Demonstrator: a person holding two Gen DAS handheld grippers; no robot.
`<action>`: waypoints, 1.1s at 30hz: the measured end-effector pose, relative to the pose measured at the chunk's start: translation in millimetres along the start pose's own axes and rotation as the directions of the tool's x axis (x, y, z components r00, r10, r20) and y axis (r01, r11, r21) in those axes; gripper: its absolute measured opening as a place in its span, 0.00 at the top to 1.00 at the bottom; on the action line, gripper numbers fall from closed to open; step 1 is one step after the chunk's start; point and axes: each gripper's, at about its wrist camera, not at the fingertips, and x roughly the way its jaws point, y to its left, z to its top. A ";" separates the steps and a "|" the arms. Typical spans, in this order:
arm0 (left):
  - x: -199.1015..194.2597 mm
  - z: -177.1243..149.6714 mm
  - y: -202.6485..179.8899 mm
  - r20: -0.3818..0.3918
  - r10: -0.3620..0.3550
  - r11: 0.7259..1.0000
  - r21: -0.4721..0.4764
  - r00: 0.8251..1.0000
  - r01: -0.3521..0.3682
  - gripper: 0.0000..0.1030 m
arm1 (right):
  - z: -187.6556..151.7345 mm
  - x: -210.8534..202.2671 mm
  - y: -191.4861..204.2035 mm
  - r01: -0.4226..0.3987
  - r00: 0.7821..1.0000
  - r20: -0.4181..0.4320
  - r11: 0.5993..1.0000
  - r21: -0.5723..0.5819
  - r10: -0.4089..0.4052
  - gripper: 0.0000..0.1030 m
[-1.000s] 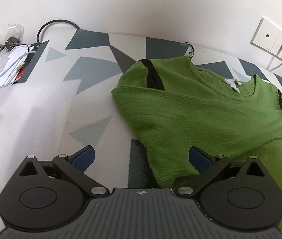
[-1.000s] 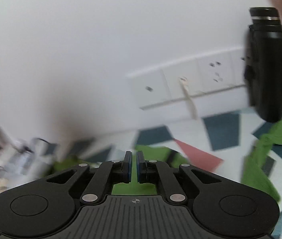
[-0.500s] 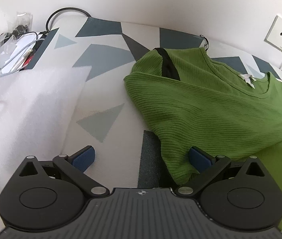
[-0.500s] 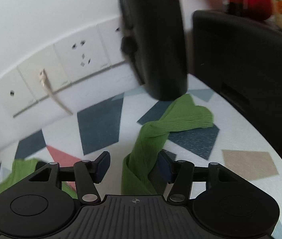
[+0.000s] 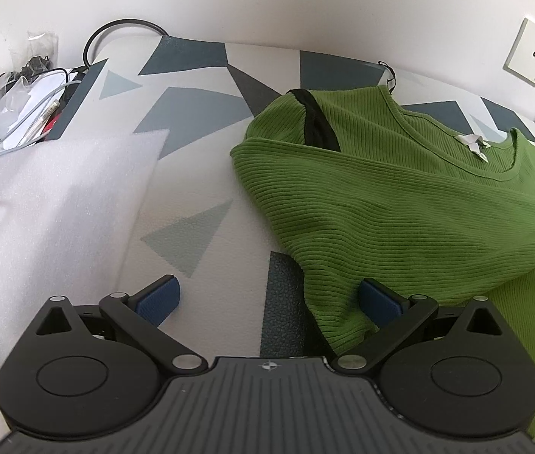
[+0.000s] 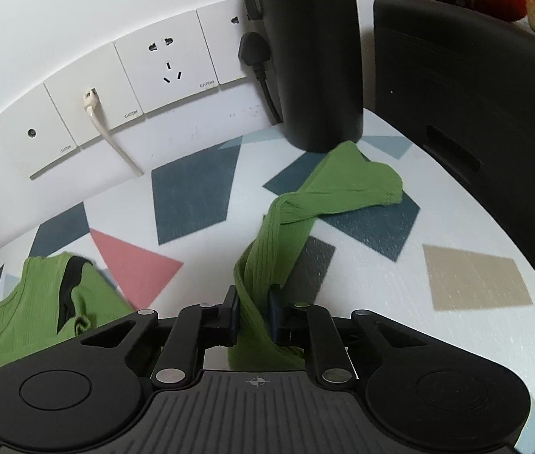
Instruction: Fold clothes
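Sweater on table; foam sheet left.

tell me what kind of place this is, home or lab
Probably a home, on a table against a wall. A patterned tablecloth carries the green sweater; wall sockets sit just behind it, with a black chair alongside and household clutter at the far end.

I'm seeing a ribbed green top with black shoulder bands, on my tablecloth of white with grey, navy and pink triangles.
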 end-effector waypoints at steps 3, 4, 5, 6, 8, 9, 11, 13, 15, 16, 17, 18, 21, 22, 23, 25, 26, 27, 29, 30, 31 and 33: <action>0.3 0.3 -0.2 -0.002 0.000 1.000 -0.001 1.000 0.000 0.01 | -1.7 -5.3 -2.3 -0.011 1.000 0.001 1.000 0.026 0.011 0.89; 0.4 0.3 -0.2 -0.002 0.000 1.000 0.000 1.000 0.000 0.01 | -1.5 -8.5 -2.3 -0.020 1.000 0.009 0.999 0.037 0.020 0.90; 0.4 0.3 -0.2 -0.002 0.000 1.000 0.001 1.000 0.000 0.01 | -1.0 -13.4 -1.7 -0.038 0.999 0.028 0.998 0.050 0.037 0.91; 0.5 0.4 -0.2 -0.002 0.000 1.000 0.002 1.000 0.000 0.00 | 0.2 -18.9 -0.2 -0.062 0.997 0.051 0.996 0.061 0.059 0.91; 0.6 0.2 -0.3 -0.001 0.000 1.000 0.002 1.000 0.000 0.00 | 3.5 -36.1 8.4 -0.133 0.985 0.119 0.988 0.072 0.124 0.91; 0.7 0.0 -0.5 -0.001 0.001 1.000 0.002 1.000 -0.001 0.00 | 4.3 -45.2 15.7 -0.173 0.975 0.149 0.983 0.059 0.163 0.91; 0.7 -0.3 -0.5 0.000 0.002 1.000 0.001 1.000 -0.002 0.00 | 4.5 -63.0 33.9 -0.254 0.949 0.194 0.967 0.009 0.248 0.91; 0.7 -0.7 -0.5 0.001 0.002 1.000 0.001 1.000 -0.002 0.00 | -2.9 -77.9 63.2 -0.346 0.913 0.198 0.933 -0.096 0.358 0.91; 0.4 -1.0 -0.4 0.003 0.002 1.000 0.002 1.000 -0.002 0.00 | -13.1 -89.3 94.6 -0.426 0.870 0.172 0.880 -0.209 0.462 0.91; 0.3 -1.1 -0.3 0.004 0.002 1.000 0.002 1.000 -0.002 0.00 | -21.3 -90.9 111.7 -0.457 0.853 0.138 0.848 -0.267 0.503 0.91; 0.2 -1.1 -0.3 0.003 0.001 1.000 0.002 1.000 -0.001 0.00 | -32.2 -90.3 131.2 -0.480 0.840 0.092 0.812 -0.333 0.534 0.91; 0.2 -1.0 -0.1 0.003 0.001 1.000 0.002 1.000 -0.001 0.00 | -43.4 -86.7 146.9 -0.490 0.838 0.042 0.782 -0.385 0.545 0.91; -0.1 -0.6 0.3 0.001 0.000 1.000 0.004 1.000 0.000 0.00 | -75.9 -71.8 185.0 -0.507 0.841 -0.104 0.704 -0.498 0.532 0.91; 0.0 -0.2 0.2 -0.001 0.001 1.000 0.004 1.000 -0.001 0.00 | -86.8 -66.9 197.7 -0.514 0.840 -0.152 0.673 -0.532 0.521 0.91; 0.0 0.2 0.2 -0.002 0.001 1.000 0.003 1.000 -0.001 0.00 | -97.0 -63.3 208.2 -0.518 0.841 -0.191 0.651 -0.555 0.507 0.91; 0.1 2.2 -0.4 -0.012 0.003 1.000 0.004 1.000 -0.003 0.01 | -110.7 -57.3 218.8 -0.520 0.845 -0.244 0.626 -0.581 0.475 0.86; -0.6 4.1 -1.3 -0.019 0.008 1.000 0.006 1.000 -0.008 0.01 | -115.2 -54.3 221.9 -0.519 0.848 -0.268 0.617 -0.591 0.457 0.82; -1.6 6.0 -2.3 -0.025 0.014 1.000 0.008 1.000 -0.014 0.01 | -118.9 -53.5 224.5 -0.515 0.852 -0.278 0.611 -0.601 0.444 0.80; -12.0 10.8 -9.9 0.001 0.030 0.999 0.026 1.000 -0.030 0.01 | -121.9 -57.1 225.8 -0.515 0.852 -0.287 0.604 -0.608 0.437 0.66; -18.6 13.6 -15.1 0.021 0.033 0.999 0.040 0.999 -0.034 0.01 | -122.2 -58.9 225.1 -0.516 0.852 -0.293 0.603 -0.608 0.434 0.62; -25.0 16.5 -20.2 0.040 0.035 0.998 0.054 0.999 -0.037 0.01 | -121.2 -61.0 224.1 -0.515 0.853 -0.294 0.604 -0.608 0.432 0.54; -34.3 23.7 -31.7 0.056 0.017 0.996 0.089 0.998 -0.022 0.01 | -117.8 -65.5 222.8 -0.513 0.854 -0.291 0.605 -0.609 0.431 0.46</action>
